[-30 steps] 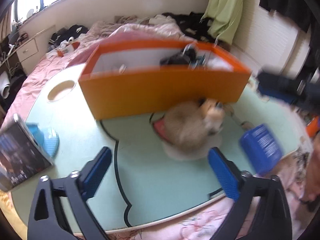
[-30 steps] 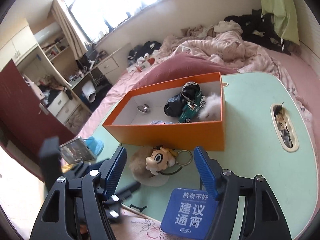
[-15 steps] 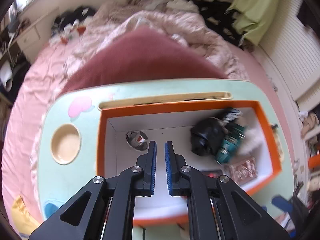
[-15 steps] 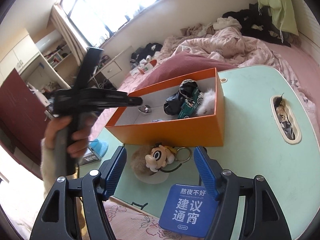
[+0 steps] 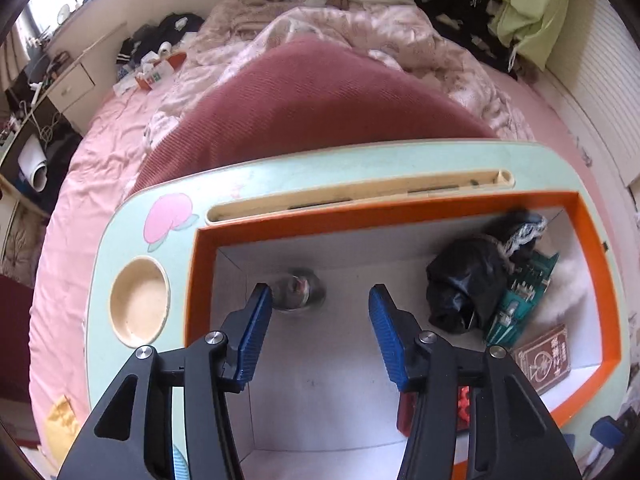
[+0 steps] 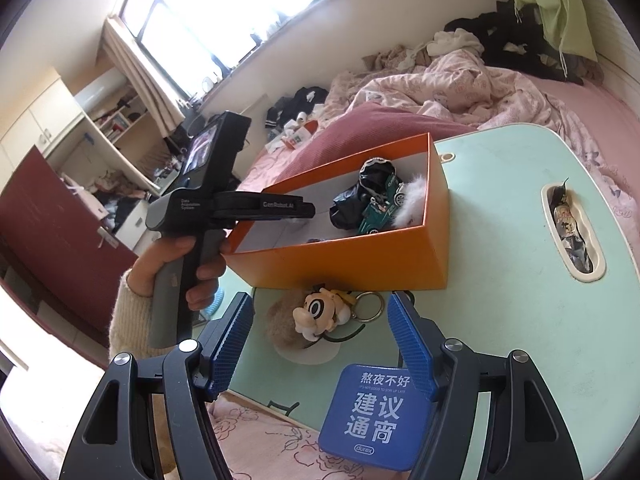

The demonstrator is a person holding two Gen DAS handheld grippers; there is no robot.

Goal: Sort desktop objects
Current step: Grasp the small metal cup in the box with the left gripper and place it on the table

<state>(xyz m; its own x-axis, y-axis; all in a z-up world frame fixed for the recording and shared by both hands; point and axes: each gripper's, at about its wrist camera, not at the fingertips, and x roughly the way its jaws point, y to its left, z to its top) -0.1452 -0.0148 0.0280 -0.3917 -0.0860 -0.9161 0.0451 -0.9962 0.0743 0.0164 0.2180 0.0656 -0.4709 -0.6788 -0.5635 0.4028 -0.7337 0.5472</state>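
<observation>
The orange box (image 5: 400, 210) stands on the mint lap table (image 5: 132, 248). My left gripper (image 5: 320, 295) hangs over the box's left half, pointing steeply down. Its jaws are opening and nothing is between them. A small silver round piece (image 5: 298, 292), blurred, lies on the box floor by the left fingertip. My right gripper (image 6: 320, 300) stands open low over the table's near edge. A plush cartoon-head keychain (image 6: 316, 314) lies beyond its tips, and a blue tin (image 6: 374, 416) lies by the right finger. In the right wrist view a hand holds the left gripper (image 6: 308, 211) over the box.
The box's right end holds a black bag (image 5: 464, 280), a green toy car (image 5: 520, 300), white fluff (image 5: 568, 284) and a brown card pack (image 5: 546, 356). The table has a round cup recess (image 5: 138, 300) and a long slot (image 5: 360, 196). A bed with pink bedding surrounds it.
The left gripper swung from the table's near side to above the box, closing on nothing on the way, and its jaws now stand apart again. The right gripper stayed put.
</observation>
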